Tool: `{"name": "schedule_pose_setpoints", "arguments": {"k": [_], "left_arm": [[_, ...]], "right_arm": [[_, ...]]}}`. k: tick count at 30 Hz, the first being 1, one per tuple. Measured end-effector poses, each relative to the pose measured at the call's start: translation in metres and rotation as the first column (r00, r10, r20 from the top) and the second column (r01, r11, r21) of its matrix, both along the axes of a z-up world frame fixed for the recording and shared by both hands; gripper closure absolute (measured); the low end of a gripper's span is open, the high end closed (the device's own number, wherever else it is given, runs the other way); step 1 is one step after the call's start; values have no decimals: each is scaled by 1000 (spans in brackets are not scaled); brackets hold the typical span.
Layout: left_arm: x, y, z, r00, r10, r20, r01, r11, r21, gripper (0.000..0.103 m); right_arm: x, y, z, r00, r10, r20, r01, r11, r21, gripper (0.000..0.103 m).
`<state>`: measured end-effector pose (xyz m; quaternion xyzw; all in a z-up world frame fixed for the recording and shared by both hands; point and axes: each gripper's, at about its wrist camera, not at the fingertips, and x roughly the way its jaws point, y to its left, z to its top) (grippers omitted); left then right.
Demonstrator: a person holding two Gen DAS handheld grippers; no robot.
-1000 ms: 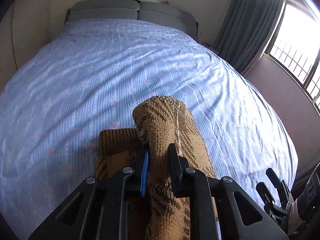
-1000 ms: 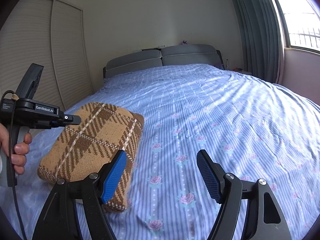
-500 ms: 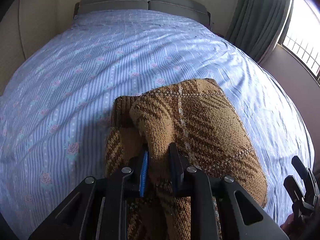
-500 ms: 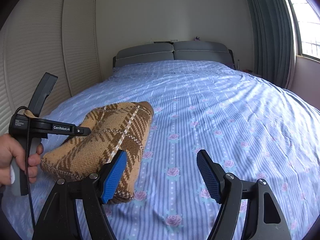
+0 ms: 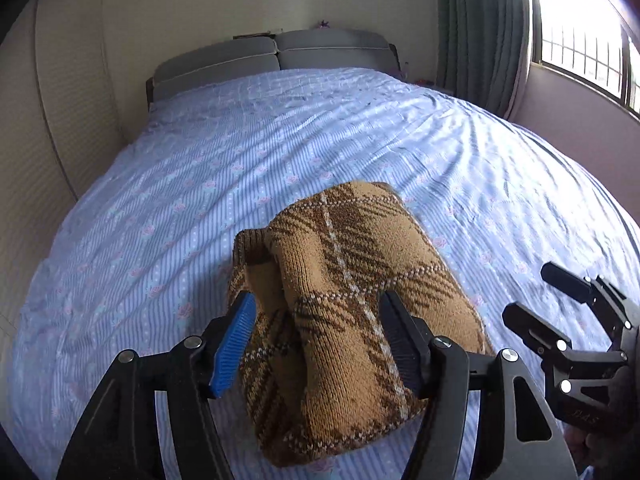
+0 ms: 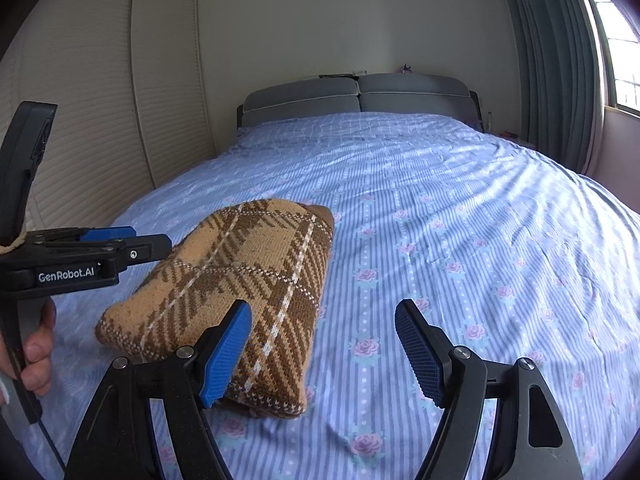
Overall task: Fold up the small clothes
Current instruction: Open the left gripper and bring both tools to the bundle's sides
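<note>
A brown plaid knitted garment (image 5: 352, 300) lies folded in a thick bundle on the blue bed sheet (image 5: 200, 184). My left gripper (image 5: 320, 344) is open, its fingers either side of the bundle's near end, no longer pinching it. In the right wrist view the same garment (image 6: 248, 280) lies at the left. My right gripper (image 6: 324, 352) is open and empty, just right of the bundle's near corner, above the sheet. The left gripper (image 6: 120, 246) shows side-on at the left, held by a hand.
The grey headboard (image 6: 356, 96) is at the far end of the bed. Closet doors (image 6: 100, 120) line the left wall. Curtains (image 6: 556, 80) and a window are on the right. The right gripper shows at the right edge of the left wrist view (image 5: 560, 320).
My left gripper has opened and let go of the garment, which now rests folded on the bed. Both cameras have tilted up slightly. The right gripper stays open.
</note>
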<state>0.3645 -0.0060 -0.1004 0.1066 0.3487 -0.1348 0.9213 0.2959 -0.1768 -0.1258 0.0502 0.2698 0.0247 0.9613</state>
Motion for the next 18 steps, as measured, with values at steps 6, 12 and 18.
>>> {"name": "schedule_pose_setpoints", "arguments": {"k": [6, 12, 18], "left_arm": [[-1, 21, -34, 994, 64, -94, -69, 996, -53, 38], [0, 30, -61, 991, 109, -84, -115, 990, -76, 30], [0, 49, -72, 978, 166, -125, -191, 954, -233, 21]], "right_arm": [[15, 12, -13, 997, 31, -71, -33, 999, -17, 29], [24, 17, -32, 992, 13, -128, -23, 997, -75, 18], [31, 14, -51, 985, 27, -171, -39, 997, -67, 10]]}}
